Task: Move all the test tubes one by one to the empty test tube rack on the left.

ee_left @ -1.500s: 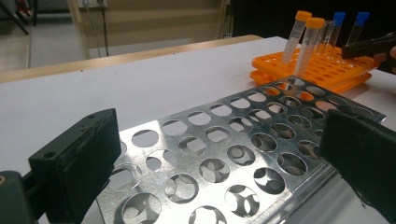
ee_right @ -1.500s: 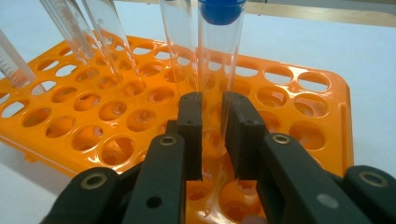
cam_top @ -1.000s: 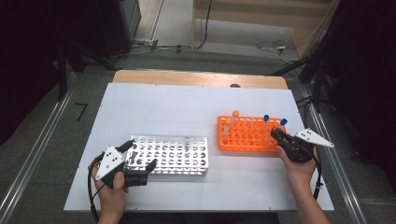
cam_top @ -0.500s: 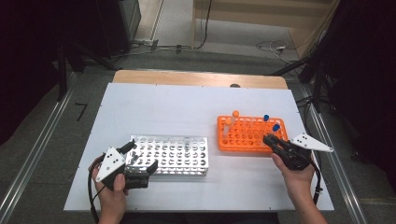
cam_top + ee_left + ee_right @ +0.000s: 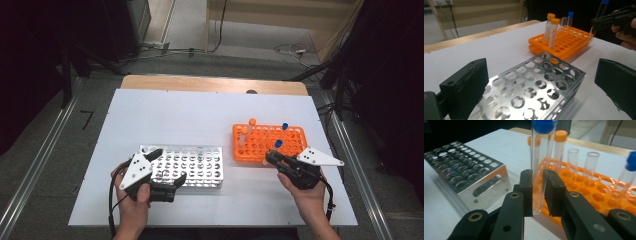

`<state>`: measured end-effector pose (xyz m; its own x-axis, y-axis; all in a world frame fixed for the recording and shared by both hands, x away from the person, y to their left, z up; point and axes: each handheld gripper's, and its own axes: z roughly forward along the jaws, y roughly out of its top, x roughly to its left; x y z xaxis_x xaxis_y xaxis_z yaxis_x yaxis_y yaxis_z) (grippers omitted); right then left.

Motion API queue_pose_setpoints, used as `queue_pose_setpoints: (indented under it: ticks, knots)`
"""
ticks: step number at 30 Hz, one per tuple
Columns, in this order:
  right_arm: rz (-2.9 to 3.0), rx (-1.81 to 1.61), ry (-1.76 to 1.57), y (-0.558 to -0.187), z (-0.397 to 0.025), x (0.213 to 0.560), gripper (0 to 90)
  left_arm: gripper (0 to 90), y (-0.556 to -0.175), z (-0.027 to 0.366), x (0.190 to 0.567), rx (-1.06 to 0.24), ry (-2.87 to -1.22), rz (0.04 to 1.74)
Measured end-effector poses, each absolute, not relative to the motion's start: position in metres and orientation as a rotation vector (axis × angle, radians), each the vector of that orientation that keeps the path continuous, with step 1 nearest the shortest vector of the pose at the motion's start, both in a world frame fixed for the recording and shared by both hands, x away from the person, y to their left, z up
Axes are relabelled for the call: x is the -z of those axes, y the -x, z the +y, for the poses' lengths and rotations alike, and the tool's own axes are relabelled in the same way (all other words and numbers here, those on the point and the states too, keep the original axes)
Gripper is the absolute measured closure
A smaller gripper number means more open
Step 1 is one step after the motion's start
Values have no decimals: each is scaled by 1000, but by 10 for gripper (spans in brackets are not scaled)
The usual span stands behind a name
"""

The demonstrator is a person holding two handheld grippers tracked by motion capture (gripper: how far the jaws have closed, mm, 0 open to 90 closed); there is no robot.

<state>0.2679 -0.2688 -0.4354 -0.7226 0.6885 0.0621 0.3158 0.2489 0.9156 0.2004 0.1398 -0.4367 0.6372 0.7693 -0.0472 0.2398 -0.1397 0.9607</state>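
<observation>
My right gripper (image 5: 538, 181) is shut on a clear, blue-capped tube (image 5: 540, 157), held upright off the near left corner of the orange rack (image 5: 599, 192). From above, the held tube (image 5: 276, 146) rises from the right gripper (image 5: 270, 158) at the orange rack's (image 5: 295, 135) front edge. The rack keeps two orange-capped tubes (image 5: 554, 30), one blue-capped tube (image 5: 570, 18) and a few uncapped ones. My left gripper (image 5: 167, 166) is open, its jaws straddling the near left corner of the empty metal rack (image 5: 200, 160). Between these jaws lies the metal rack (image 5: 534, 85).
Both racks stand on a white board (image 5: 175, 115) over a wooden table whose far edge (image 5: 215, 84) shows. A small dark object (image 5: 251, 92) lies at the board's far edge. Cables run across the floor beyond. Bare board separates the two racks.
My right gripper has carried the blue-capped tube from the orange rack's right side leftward and nearer, to its front left corner. The left gripper has stayed at the metal rack.
</observation>
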Motion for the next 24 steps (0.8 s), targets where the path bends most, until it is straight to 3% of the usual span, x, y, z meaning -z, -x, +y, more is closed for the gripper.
queue_pose_setpoints:
  ticks: [19, 24]
  knots:
    - [2318, -1446, -769, -256, -226, 440, 755, 20, -239, 67, 418, -288, -1802, 672]
    - [2347, -1416, -730, -253, -217, 442, 755, 136, -238, 54, 420, -303, -1834, 680]
